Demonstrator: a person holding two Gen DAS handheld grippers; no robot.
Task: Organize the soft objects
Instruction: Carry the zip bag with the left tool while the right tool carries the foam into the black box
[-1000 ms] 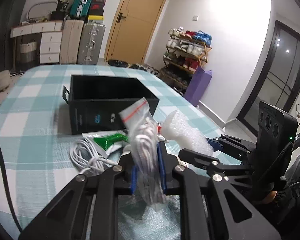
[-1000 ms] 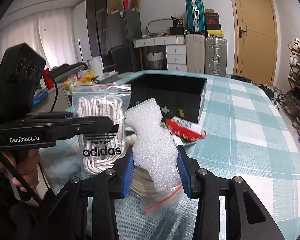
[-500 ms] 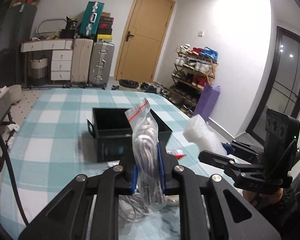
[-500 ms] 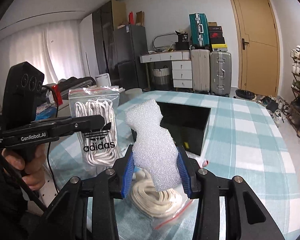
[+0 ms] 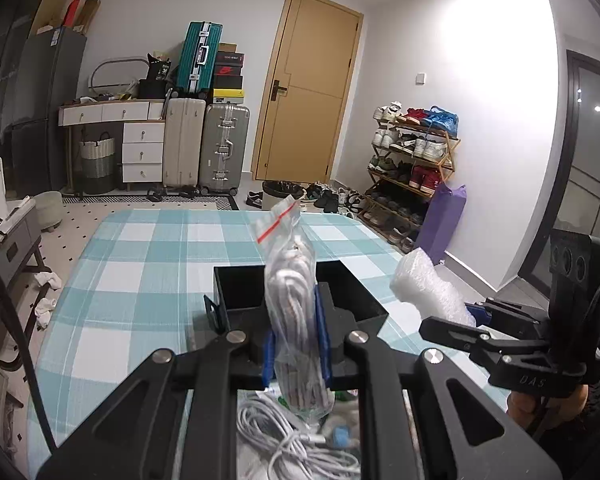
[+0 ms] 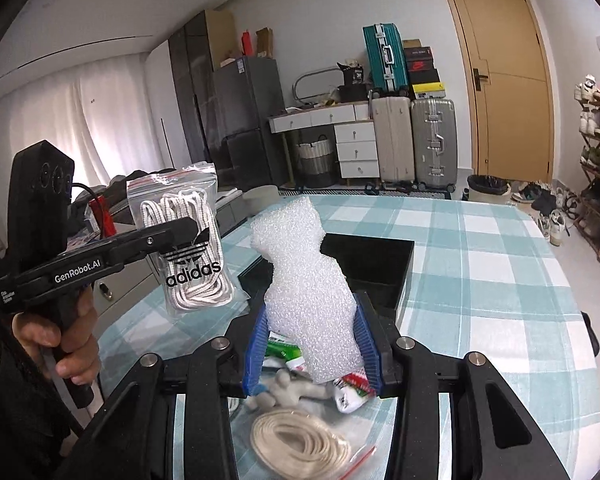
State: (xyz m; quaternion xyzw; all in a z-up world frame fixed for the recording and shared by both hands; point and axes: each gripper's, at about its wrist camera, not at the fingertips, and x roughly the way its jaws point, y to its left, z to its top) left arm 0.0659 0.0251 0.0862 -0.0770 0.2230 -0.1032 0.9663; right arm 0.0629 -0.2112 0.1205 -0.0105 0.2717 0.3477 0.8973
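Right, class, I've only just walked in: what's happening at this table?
A person is sorting soft items with two handheld grippers. The left gripper is shut on a zip bag of white laces; the right gripper clamps a piece of white foam. Both are held above the checked table, near an open black box. Cords and small packets lie below.

Both my wrist cameras look along my fingers, tilted down over the near worktop [image 5: 140,248] edge toward the far door [image 6: 504,80]; both share the black box [image 5: 360,300].
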